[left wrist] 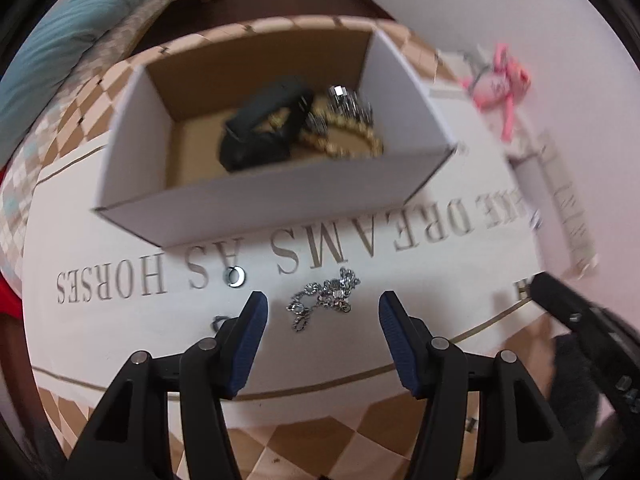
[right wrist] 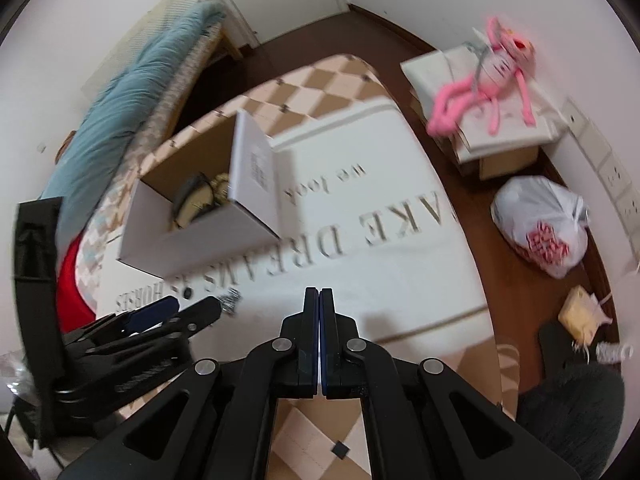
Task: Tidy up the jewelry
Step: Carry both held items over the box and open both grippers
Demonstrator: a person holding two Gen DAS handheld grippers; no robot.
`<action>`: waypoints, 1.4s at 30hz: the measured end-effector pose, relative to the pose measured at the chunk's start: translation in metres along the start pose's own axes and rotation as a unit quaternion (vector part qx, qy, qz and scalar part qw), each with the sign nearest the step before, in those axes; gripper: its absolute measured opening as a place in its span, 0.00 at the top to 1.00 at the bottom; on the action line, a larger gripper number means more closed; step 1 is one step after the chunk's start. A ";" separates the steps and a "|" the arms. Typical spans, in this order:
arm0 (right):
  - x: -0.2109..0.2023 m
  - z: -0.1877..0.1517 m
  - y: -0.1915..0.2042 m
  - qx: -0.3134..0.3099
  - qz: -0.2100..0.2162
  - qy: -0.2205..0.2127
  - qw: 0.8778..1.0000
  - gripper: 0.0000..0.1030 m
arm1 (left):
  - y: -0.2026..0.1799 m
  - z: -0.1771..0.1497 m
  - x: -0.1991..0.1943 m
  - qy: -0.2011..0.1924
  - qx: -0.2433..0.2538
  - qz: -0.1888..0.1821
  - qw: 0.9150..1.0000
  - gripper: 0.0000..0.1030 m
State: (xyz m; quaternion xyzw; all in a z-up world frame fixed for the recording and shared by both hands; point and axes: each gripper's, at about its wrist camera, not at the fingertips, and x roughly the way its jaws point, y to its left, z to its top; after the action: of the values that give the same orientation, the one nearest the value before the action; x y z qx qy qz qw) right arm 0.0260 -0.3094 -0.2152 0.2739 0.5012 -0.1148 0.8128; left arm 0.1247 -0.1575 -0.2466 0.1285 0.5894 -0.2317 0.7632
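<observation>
While the left tongs are held wide around a silver chain, pickup is judged next: closing, then lifting toward the box ahead; right tongs are shut, empty.

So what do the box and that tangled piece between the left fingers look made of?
Box: likely corrugated cardboard, matte white outside, raw brown inside, thin folded walls. Tangled chain: looks like polished silver-toned metal, with bright glints on the links; possibly small stones, too blurred to tell.

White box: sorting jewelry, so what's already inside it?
The white box holds a black band, a gold bracelet and a silver piece; anything beneath them is hidden.
</observation>
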 end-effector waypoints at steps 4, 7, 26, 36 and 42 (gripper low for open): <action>0.010 -0.006 -0.012 0.012 -0.005 0.010 1.000 1.00 | -0.015 -0.005 0.013 -0.006 0.039 0.026 0.999 0.46; 0.013 -0.009 -0.014 0.014 -0.005 0.014 1.000 1.00 | -0.023 -0.007 0.011 -0.022 0.058 0.019 0.998 0.65; -0.007 -0.017 0.020 -0.011 0.053 0.019 0.998 1.00 | 0.044 -0.044 -0.077 -0.063 -0.042 -0.078 0.994 0.96; -0.045 0.017 0.060 -0.025 0.124 -0.005 0.992 1.00 | 0.078 0.000 -0.164 -0.135 -0.071 -0.134 0.979 0.96; -0.050 0.062 0.092 -0.053 0.147 -0.018 0.988 1.00 | 0.093 0.059 -0.179 -0.163 -0.056 -0.121 0.978 0.96</action>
State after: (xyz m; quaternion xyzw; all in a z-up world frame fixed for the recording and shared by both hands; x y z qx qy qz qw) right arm 0.0918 -0.2730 -0.1192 0.2995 0.4463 0.0276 0.8428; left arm 0.1855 -0.0686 -0.0658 -0.0262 0.4800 -0.3072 0.8213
